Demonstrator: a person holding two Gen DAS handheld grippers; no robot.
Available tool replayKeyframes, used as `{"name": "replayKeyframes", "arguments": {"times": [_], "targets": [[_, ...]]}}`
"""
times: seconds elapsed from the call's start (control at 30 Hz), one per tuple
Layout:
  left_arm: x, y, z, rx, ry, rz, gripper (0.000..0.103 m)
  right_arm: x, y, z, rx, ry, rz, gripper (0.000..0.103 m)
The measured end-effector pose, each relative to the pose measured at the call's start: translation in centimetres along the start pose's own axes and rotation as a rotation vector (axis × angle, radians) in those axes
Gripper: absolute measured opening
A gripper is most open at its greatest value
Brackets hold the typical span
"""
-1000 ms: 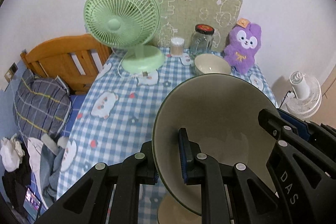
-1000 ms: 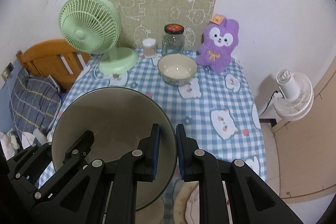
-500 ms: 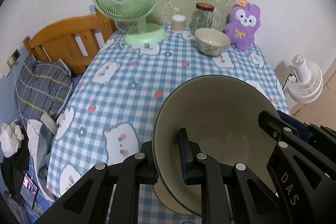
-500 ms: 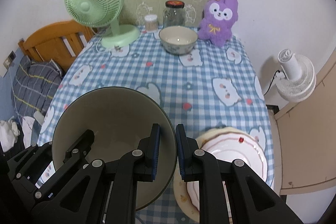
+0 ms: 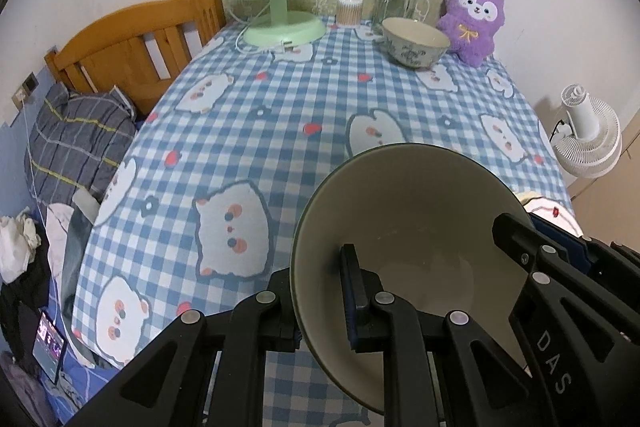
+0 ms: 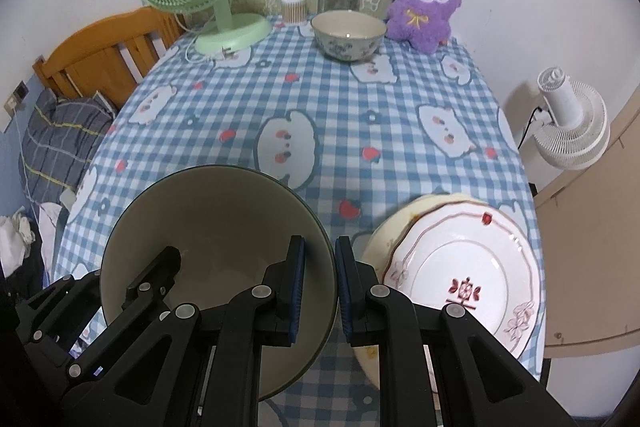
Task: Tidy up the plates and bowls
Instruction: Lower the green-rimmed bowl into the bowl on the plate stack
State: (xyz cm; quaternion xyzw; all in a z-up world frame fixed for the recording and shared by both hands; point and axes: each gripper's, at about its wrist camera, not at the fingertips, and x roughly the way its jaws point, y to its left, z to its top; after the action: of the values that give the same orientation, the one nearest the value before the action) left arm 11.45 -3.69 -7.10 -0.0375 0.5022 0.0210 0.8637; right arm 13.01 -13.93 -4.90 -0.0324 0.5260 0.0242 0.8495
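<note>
Fingers [image 5: 356,291] of left gripper [image 5: 320,301] and right gripper [image 6: 318,279] — both clamped on opposite rims of the large bowl [image 6: 216,227]. Bowl held above the checked tablecloth [image 6: 320,115], just left of the stacked plates [image 6: 460,267] — small bowl [image 6: 347,34] well beyond it.

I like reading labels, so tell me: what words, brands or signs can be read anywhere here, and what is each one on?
"DAS": raised letters on the black right gripper frame.
Red character on the white plate: too stylised to read.
Orange tag on the purple plush: too small.
Phone screen: blurred.
</note>
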Motion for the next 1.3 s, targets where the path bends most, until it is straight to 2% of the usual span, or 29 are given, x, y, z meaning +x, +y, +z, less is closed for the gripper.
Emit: {"name": "replayKeyframes", "arguments": {"times": [0.6, 0.97, 1.1, 1.13, 1.3], "targets": [[2.7, 0.9, -1.3, 0.006, 0.051, -0.009, 0.014, 2.5, 1.1, -1.1, 0.002, 0.059, -0.032, 0.019], [3.3, 0.3, -1.1, 0.027, 0.05, 0.015, 0.015, 3.5, 0.5, -1.0, 0.033, 0.089, -0.024, 0.019], [3.4, 0.2, -1.2, 0.024, 0.054, 0.012, 0.02, 3.6, 0.4, -0.9, 0.024, 0.09, -0.022, 0.019], [3.4, 0.2, -1.2, 0.02, 0.055, 0.011, 0.025, 3.7, 0.3, -0.9, 0.026, 0.092, -0.019, 0.019], [3.3, -0.1, -0.9, 0.022, 0.069, 0.0, 0.036, 3.6, 0.0, -0.6, 0.026, 0.103, 0.005, 0.019]]}}
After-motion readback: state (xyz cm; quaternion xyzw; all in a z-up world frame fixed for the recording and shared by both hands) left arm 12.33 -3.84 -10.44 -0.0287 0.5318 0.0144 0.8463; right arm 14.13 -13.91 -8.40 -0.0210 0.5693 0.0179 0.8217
